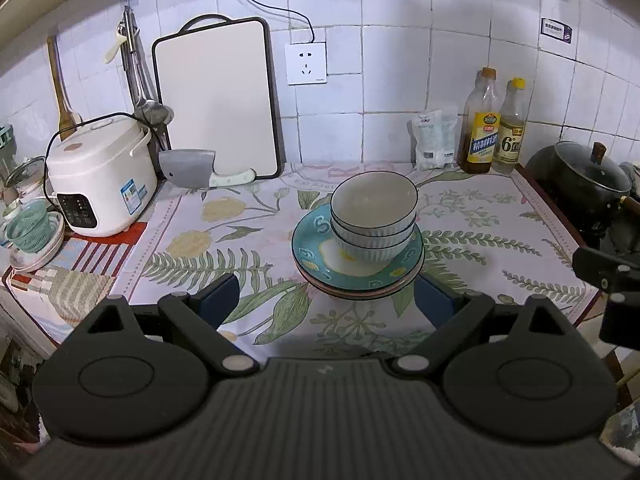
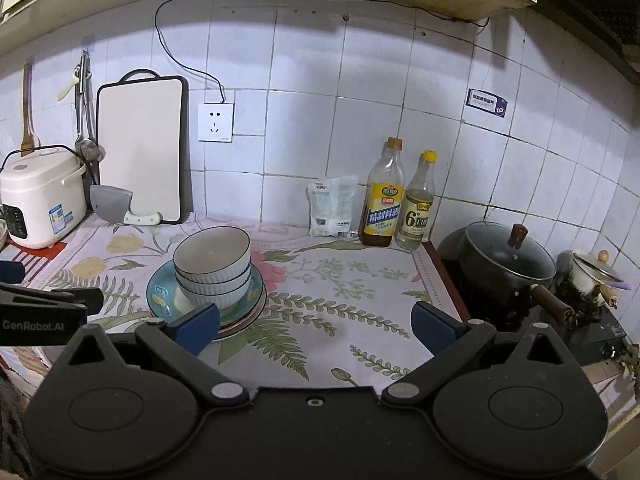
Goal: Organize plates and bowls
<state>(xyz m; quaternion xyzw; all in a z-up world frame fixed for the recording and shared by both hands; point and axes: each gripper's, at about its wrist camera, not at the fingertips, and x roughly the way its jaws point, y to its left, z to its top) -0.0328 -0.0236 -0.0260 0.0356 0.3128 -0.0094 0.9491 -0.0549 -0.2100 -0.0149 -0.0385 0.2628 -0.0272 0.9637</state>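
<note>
Three white ribbed bowls [image 1: 374, 216] are nested on a teal patterned plate [image 1: 312, 258], which tops a small stack of plates on the floral cloth [image 1: 240, 248]. The same bowls [image 2: 214, 266] and teal plate [image 2: 160, 294] show in the right wrist view. My left gripper [image 1: 326, 300] is open and empty, just in front of the stack, its fingers spread wider than the plates. My right gripper [image 2: 316, 326] is open and empty, to the right of the stack, with its left finger [image 2: 196, 330] in front of the plate rim.
A rice cooker [image 1: 100, 176], cleaver [image 1: 188, 168] and cutting board [image 1: 216, 96] stand at the back left. A packet [image 1: 434, 140] and two bottles [image 1: 480, 124] stand at the back right. A lidded black pot [image 2: 504, 264] and a small kettle [image 2: 592, 280] sit on the stove at the right.
</note>
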